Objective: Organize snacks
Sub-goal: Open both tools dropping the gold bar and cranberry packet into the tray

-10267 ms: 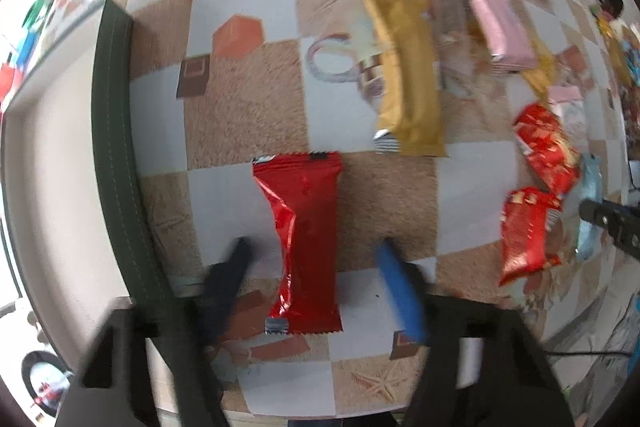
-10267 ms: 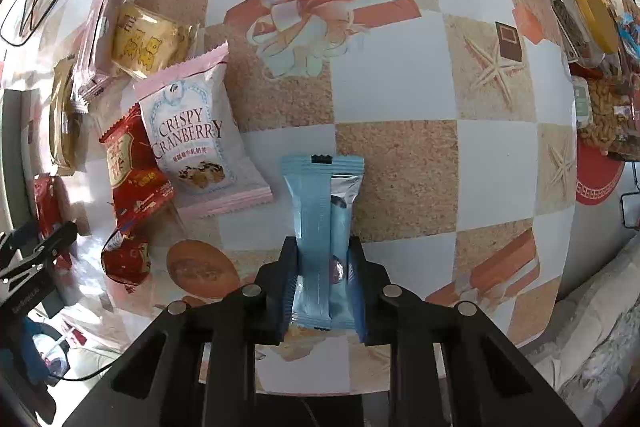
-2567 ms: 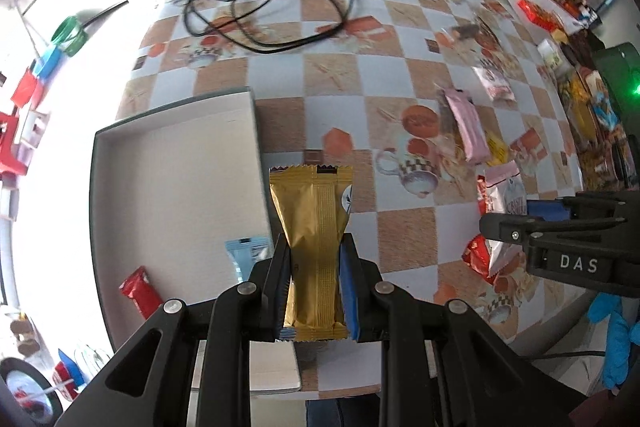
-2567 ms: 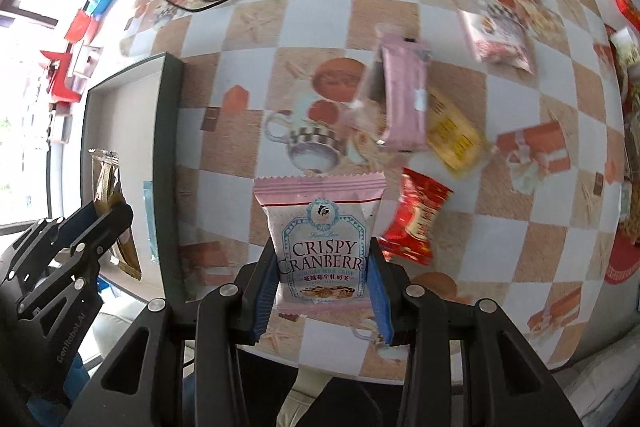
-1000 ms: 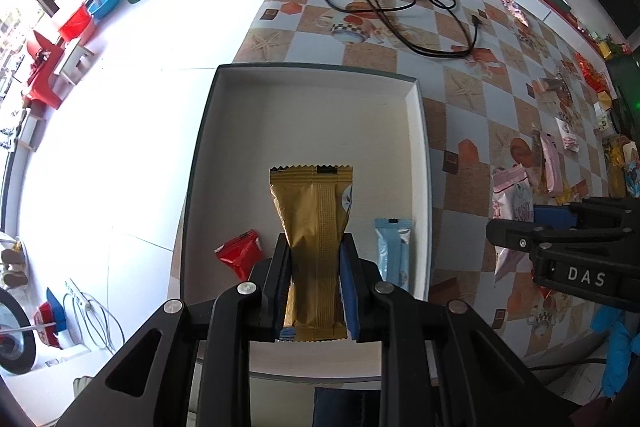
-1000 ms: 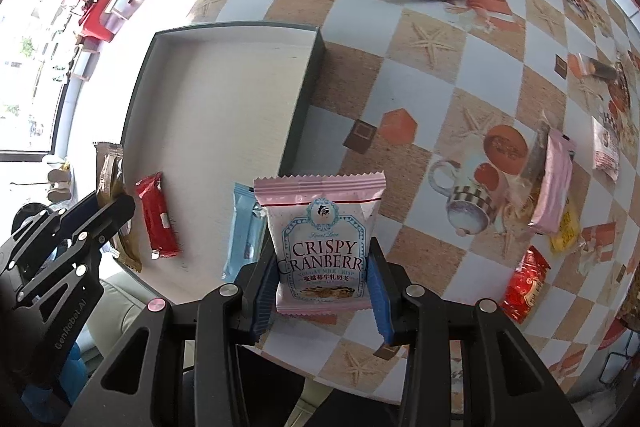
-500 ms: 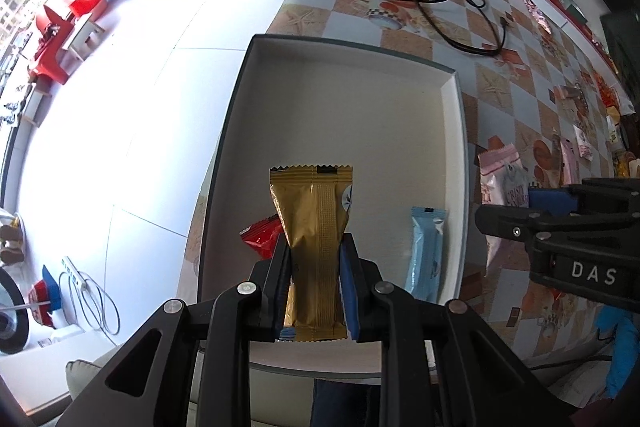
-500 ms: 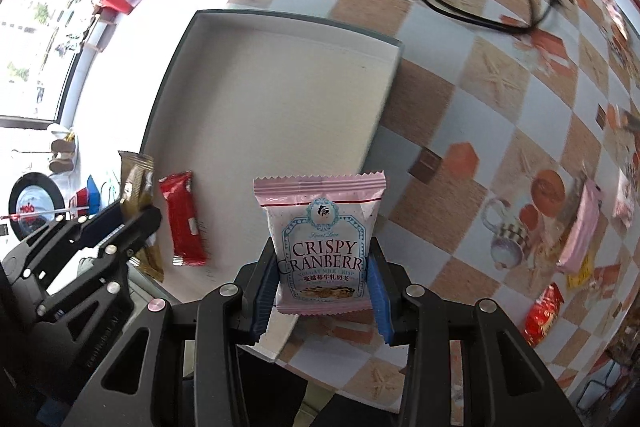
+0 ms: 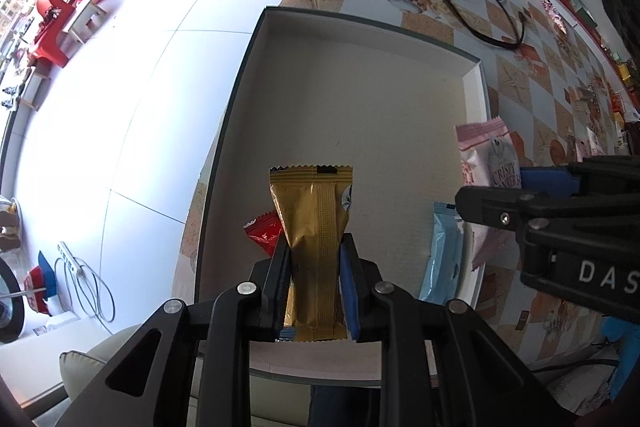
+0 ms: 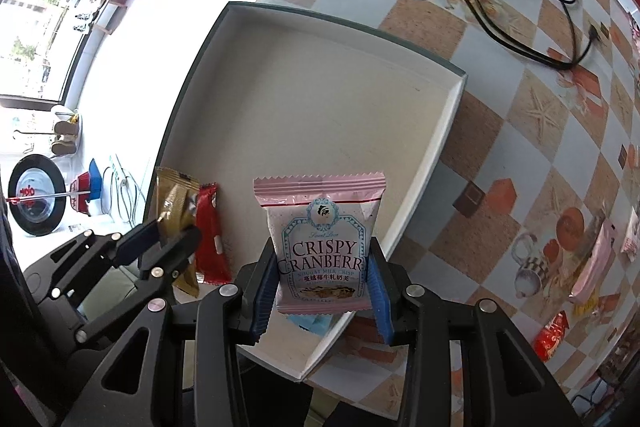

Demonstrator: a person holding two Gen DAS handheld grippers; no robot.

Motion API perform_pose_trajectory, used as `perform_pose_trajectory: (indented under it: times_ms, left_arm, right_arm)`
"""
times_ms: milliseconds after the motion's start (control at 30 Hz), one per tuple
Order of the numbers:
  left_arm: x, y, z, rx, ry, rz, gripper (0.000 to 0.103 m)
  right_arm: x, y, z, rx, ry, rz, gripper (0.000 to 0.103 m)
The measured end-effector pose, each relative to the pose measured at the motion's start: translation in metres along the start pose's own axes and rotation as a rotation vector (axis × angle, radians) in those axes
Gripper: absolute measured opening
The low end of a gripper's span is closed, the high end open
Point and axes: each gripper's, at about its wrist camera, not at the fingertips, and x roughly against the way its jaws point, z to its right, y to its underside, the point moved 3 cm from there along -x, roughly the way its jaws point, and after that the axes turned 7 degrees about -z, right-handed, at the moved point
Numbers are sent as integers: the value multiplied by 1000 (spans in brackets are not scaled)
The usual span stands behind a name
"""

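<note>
The shallow box (image 9: 360,131) fills the middle of the left wrist view, its floor mostly bare, with a red packet (image 9: 262,231) and a light-blue packet (image 9: 442,255) lying at its lower end. Your left gripper (image 9: 314,287) is clamped on the gold packet (image 9: 312,223), which hangs over that lower end; your right gripper (image 10: 322,291) is clamped on the pink packet (image 10: 320,239), low centre in its own view, above the box's near edge. Carry each packet over bare floor before you let go — set the gold one beside the red, not on it. The pink packet reads "CRISPY CRANBERR…" and "NOUGAT MILK CRISP"; the right gripper's body shows "DAS".
</note>
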Motion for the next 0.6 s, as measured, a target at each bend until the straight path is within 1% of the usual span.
perform_pose_trajectory:
  times_ms: [333, 433, 467, 500, 533, 567, 600]
  left_arm:
    - [-13, 4, -3, 13, 15, -40, 25]
    - [-14, 4, -3, 12, 12, -44, 27]
    - [-13, 4, -3, 9, 11, -44, 32]
    - [-13, 4, -3, 8, 10, -43, 42]
    - [-12, 4, -2, 6, 7, -41, 49]
    - [-11, 4, -2, 5, 1, -35, 63]
    - [-9, 4, -2, 5, -3, -29, 73]
  right_arm:
    - [-8, -13, -10, 18, -10, -31, 42]
    - [-10, -14, -13, 27, -19, -37, 43]
    - [-11, -15, -14, 29, -19, -41, 43]
    - [-12, -15, -14, 29, -22, -45, 44]
    - [-13, -14, -14, 28, -28, -51, 44]
    - [-14, -14, -14, 26, -33, -56, 44]
    - [-14, -13, -13, 23, -36, -59, 44]
